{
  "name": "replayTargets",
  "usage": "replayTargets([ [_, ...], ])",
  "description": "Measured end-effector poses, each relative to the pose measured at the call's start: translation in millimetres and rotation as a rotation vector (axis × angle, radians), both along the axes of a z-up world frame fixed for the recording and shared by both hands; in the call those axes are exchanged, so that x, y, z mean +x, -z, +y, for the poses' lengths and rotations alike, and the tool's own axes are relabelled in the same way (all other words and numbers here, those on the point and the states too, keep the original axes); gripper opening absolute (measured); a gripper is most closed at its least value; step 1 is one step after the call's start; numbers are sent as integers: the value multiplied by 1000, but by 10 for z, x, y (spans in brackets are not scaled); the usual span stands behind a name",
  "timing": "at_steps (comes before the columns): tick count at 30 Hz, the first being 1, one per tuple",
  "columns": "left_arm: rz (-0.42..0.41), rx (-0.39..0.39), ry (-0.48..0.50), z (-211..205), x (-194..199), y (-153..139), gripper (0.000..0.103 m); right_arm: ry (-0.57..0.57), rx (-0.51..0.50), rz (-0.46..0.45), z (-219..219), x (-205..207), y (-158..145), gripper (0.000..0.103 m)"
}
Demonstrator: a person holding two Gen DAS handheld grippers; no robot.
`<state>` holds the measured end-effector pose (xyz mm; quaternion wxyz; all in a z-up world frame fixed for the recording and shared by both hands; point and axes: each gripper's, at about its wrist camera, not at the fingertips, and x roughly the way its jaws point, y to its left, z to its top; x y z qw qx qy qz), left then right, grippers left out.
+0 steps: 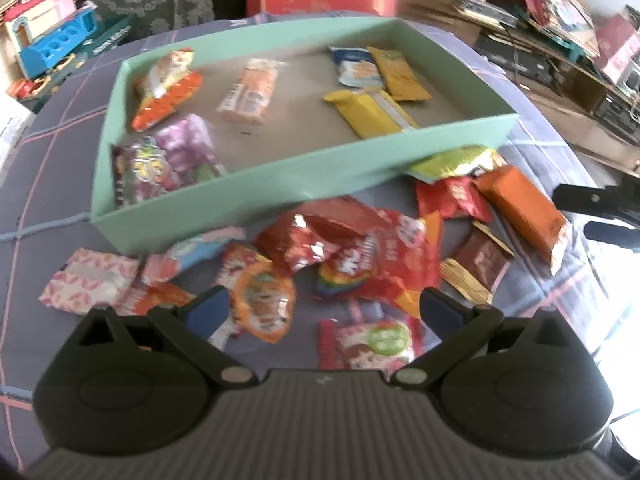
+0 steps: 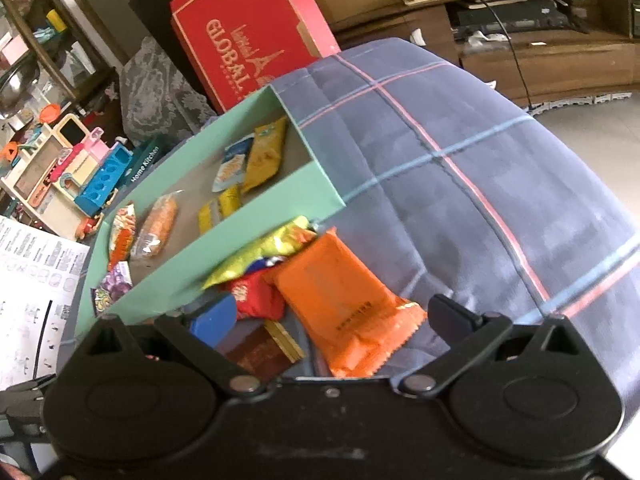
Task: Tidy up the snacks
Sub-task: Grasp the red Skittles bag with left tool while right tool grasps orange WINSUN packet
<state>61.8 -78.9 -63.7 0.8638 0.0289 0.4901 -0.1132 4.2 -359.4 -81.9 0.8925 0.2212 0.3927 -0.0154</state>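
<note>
A mint green box sits on a plaid cloth and holds several snack packets, among them yellow bars and a purple packet. A pile of loose snacks lies in front of it: red packets, an orange round packet, a long orange pack and a brown bar. My left gripper is open and empty above the pile. My right gripper is open and empty, its jaws either side of the long orange pack. The box shows in the right wrist view.
A red cardboard box stands behind the green box. Toys and printed papers lie to the left. Wooden shelving with clutter fills the back right. The right gripper's fingers show at the left wrist view's right edge.
</note>
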Motion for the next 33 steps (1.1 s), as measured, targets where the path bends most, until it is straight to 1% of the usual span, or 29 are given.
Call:
replayTargets([
  [4,-12,3,35,-174,12,13,102,3,-28,-1,-3,-10,45,102],
  [6,-28,6,56,-265,29,4,95,-1,-54,-13,22,-4,39,97],
  [8,-32,15,76,-352,66,19,81,-13,-74,-21,35,35,27,93],
  [9,-29,15,84,-382,85,32,77,-23,-80,-24,42,57,18,88],
  [10,-23,14,88,-405,104,47,75,-35,-86,-25,52,87,18,86],
  [15,16,14,54,-382,205,157,76,-116,-129,-24,168,247,51,85],
  [19,56,3,31,-342,265,237,80,-171,-165,-5,276,369,158,85],
  [21,53,9,28,-357,289,255,80,-187,-180,-10,303,393,206,85],
  [23,44,21,37,-401,316,263,80,-209,-220,-20,346,384,215,77],
  [24,43,24,43,-436,334,269,79,-214,-251,-28,368,369,218,64],
  [25,41,28,50,-476,347,275,75,-213,-279,-33,376,353,222,62],
  [27,26,35,87,-575,342,266,71,-200,-270,-44,328,306,222,57],
  [31,29,11,206,-760,261,258,69,-127,-232,-56,164,150,230,53],
  [33,18,25,224,-804,229,265,69,-98,-197,-61,76,52,242,53],
])
